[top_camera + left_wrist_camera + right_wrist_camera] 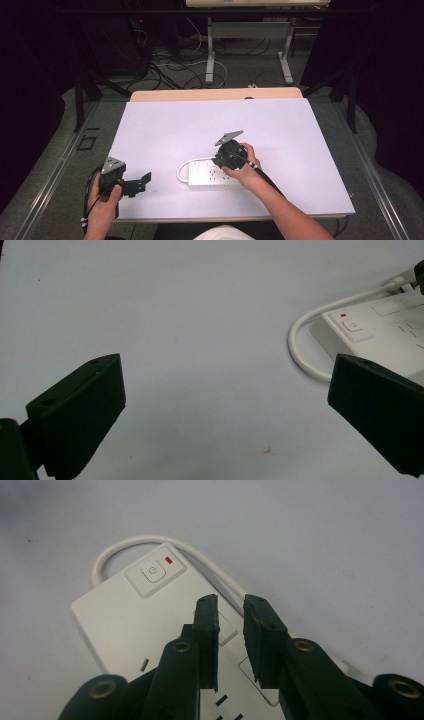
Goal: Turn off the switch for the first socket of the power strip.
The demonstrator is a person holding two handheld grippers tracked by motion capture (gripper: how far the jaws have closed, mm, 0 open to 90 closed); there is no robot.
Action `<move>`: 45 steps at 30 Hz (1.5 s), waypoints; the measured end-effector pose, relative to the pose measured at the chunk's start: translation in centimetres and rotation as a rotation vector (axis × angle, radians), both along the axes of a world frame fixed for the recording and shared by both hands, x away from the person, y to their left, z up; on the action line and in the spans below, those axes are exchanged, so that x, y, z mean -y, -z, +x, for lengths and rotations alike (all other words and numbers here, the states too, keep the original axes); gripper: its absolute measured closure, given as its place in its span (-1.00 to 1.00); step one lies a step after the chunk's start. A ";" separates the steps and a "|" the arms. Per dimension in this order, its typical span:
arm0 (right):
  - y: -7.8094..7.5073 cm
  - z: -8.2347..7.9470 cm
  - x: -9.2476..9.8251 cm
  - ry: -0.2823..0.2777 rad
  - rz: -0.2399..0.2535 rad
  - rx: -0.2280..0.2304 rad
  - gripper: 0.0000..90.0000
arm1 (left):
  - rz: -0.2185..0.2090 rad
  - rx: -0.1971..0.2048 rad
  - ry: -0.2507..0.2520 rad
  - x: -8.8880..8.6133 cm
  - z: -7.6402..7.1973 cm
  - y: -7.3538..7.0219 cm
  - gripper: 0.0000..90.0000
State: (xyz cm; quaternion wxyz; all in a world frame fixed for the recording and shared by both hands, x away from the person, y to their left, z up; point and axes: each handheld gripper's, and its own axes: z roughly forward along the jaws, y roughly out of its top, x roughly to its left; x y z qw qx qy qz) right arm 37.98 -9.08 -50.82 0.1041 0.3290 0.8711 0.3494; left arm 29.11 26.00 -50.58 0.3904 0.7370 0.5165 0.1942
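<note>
Right tongs [230, 605] (ribbed black pads) nearly together, nothing gripped, over glossy white power strip [130, 615]; left tongs [222, 390] apart.

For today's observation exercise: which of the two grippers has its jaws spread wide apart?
The left gripper, resting left of the power strip. The right gripper, above the strip, shows only a narrow gap.

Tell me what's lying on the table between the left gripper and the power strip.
Nothing: in the left gripper view, bare white table runs from the left gripper to the power strip and its looped cord.
</note>
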 end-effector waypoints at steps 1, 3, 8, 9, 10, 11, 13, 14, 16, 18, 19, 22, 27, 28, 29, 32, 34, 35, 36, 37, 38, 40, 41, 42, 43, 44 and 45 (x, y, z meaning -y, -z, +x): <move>0.0 0.0 0.0 0.000 0.000 0.000 0.73 | 0.000 -0.002 -0.001 0.0 0.0 0.0 -0.96; 0.2 0.1 -0.2 0.010 -0.006 -0.007 0.77 | 0.001 -0.001 -0.001 0.0 0.0 0.0 -0.96; 0.5 0.4 -0.3 0.006 -0.017 -0.008 0.83 | 0.001 -0.001 -0.001 0.0 0.0 0.0 -0.96; 0.5 0.4 -0.3 0.004 -0.028 -0.022 0.84 | 0.001 -0.001 -0.001 0.0 0.0 0.0 -0.96; 0.7 0.5 -0.4 0.004 -0.026 -0.013 0.85 | 0.001 -0.001 -0.001 0.0 0.0 0.0 -0.96; 0.7 0.5 -0.4 -0.001 -0.036 -0.024 0.86 | 0.002 -0.001 -0.001 0.0 0.0 0.0 -0.96; 0.9 0.5 -0.5 0.003 -0.027 -0.012 0.86 | 0.002 -0.001 -0.001 0.0 0.0 0.0 -0.96; 0.9 0.6 -0.5 0.000 -0.035 -0.022 0.87 | 0.000 0.002 -0.003 0.0 0.0 0.0 -0.96; 1.0 0.7 -0.6 -0.002 -0.047 -0.023 0.88 | 0.000 0.002 -0.002 0.0 0.0 0.0 -0.96; 1.1 0.8 -0.6 -0.009 -0.046 -0.022 0.88 | 0.000 0.002 -0.003 -0.1 0.0 0.0 -0.96; 1.2 0.8 -0.6 -0.004 -0.048 -0.033 0.89 | -0.001 0.002 -0.003 -0.1 0.0 0.0 -0.96; 1.4 0.8 -0.7 0.001 -0.048 -0.040 0.90 | -0.002 0.003 -0.003 -0.1 0.0 0.0 -0.96; 1.6 0.9 -0.8 0.002 -0.038 -0.033 0.95 | -0.003 0.002 -0.005 -0.1 0.0 0.0 -0.96; 1.6 0.9 -0.8 0.002 -0.040 -0.032 0.95 | -0.002 0.003 -0.004 -0.1 0.0 0.0 -0.96; 1.6 0.9 -0.8 0.002 -0.040 -0.032 0.95 | -0.002 0.002 -0.003 -0.1 0.0 0.0 -0.96; 1.6 0.9 -0.8 -0.002 -0.040 -0.030 0.95 | 0.000 0.002 -0.003 -0.1 0.0 0.0 -0.96; 1.6 0.9 -0.8 -0.004 -0.045 -0.035 0.96 | -0.001 0.002 -0.004 -0.1 0.0 0.0 -0.96; 1.6 1.0 -0.8 -0.012 -0.042 -0.023 0.96 | -0.001 0.002 -0.004 -0.1 0.0 0.0 -0.96; 1.6 1.0 -0.7 -0.010 -0.044 -0.023 0.96 | -0.002 0.002 -0.005 -0.1 0.0 0.0 -0.96; 1.6 0.9 -0.8 -0.001 -0.041 -0.032 0.96 | -0.002 0.002 -0.004 -0.1 0.0 0.0 -0.96; 1.6 0.9 -0.8 -0.001 -0.041 -0.032 0.96 | -0.002 0.002 -0.004 -0.1 0.0 0.0 -0.96; 1.6 0.9 -0.7 0.000 -0.040 -0.032 0.96 | -0.003 0.003 -0.005 -0.1 0.0 0.0 -0.96; 1.5 0.9 -0.7 -0.008 -0.049 -0.036 0.96 | -0.003 0.003 -0.005 -0.1 0.0 0.0 -0.96; 1.5 0.9 -0.7 -0.007 -0.049 -0.037 0.96 | -0.003 0.003 -0.005 -0.1 0.0 0.0 -0.96; 1.5 0.9 -0.7 -0.007 -0.049 -0.037 0.96 | -0.002 0.002 -0.005 -0.1 0.0 0.0 -0.96; 1.6 0.9 -0.7 -0.007 -0.048 -0.037 0.96 | -0.002 0.003 -0.004 -0.1 0.0 0.0 -0.96; 1.6 1.0 -0.6 -0.018 -0.048 -0.028 0.96 | -0.002 0.003 -0.004 -0.1 0.0 0.0 -0.96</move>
